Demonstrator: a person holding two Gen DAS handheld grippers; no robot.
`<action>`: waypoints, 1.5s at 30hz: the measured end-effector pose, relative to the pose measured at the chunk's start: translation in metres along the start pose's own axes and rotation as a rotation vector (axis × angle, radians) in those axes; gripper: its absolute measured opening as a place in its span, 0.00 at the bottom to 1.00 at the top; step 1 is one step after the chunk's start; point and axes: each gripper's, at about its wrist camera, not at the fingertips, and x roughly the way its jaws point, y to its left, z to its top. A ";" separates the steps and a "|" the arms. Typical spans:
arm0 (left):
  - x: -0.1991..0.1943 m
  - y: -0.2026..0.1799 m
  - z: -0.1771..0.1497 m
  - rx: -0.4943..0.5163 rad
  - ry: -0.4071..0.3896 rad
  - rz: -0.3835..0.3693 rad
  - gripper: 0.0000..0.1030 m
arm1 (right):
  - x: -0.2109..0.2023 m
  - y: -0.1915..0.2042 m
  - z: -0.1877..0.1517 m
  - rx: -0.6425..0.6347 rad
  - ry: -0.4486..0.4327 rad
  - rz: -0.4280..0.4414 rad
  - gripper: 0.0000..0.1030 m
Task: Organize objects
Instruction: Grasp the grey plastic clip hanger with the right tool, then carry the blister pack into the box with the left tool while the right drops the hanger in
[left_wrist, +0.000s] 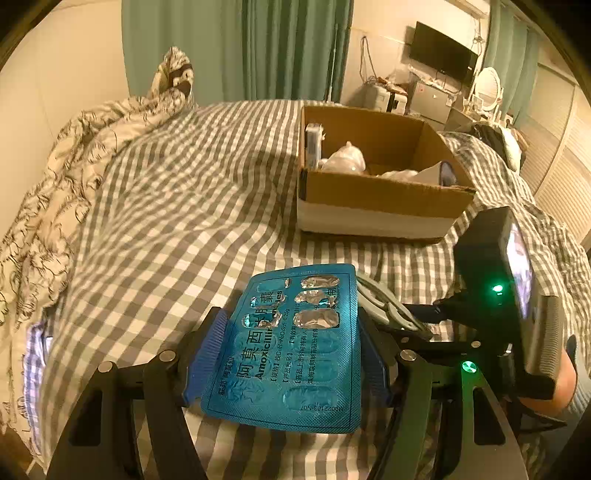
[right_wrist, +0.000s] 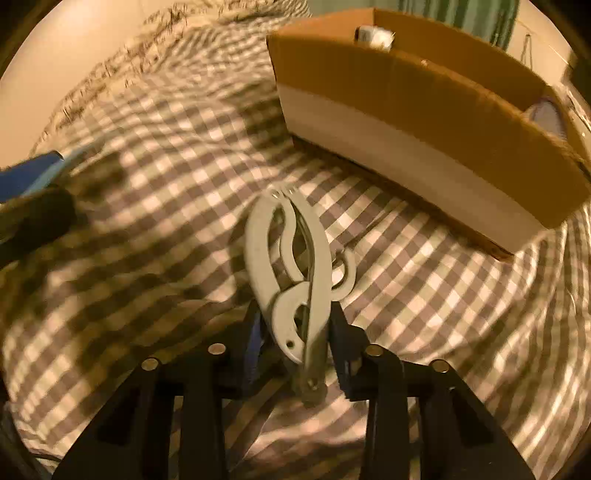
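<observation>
My left gripper (left_wrist: 295, 354) is shut on a blue blister pack of pills (left_wrist: 291, 347) and holds it above the checked bed sheet. My right gripper (right_wrist: 295, 332) is shut on a pale grey plier-like hand tool (right_wrist: 291, 266), which points toward the cardboard box (right_wrist: 424, 122). The tool also shows in the left wrist view (left_wrist: 384, 302), just right of the blister pack. The open box (left_wrist: 376, 184) stands on the bed ahead and holds plastic bags (left_wrist: 343, 158) and a small upright packet (left_wrist: 314, 140).
A rumpled patterned duvet (left_wrist: 74, 166) lies along the bed's left side. The right gripper's body (left_wrist: 509, 295) with green lights sits to the right. A TV (left_wrist: 441, 55) and shelves stand far behind. The left gripper's blue finger (right_wrist: 33, 173) shows at left.
</observation>
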 end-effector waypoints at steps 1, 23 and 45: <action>-0.004 -0.001 0.001 0.003 -0.008 0.002 0.68 | -0.007 0.000 -0.002 0.002 -0.020 -0.006 0.28; -0.067 -0.040 0.083 0.092 -0.234 -0.009 0.68 | -0.198 -0.027 0.037 0.056 -0.449 -0.089 0.14; 0.080 -0.070 0.200 0.086 -0.155 -0.002 0.68 | -0.128 -0.133 0.144 0.102 -0.378 -0.100 0.14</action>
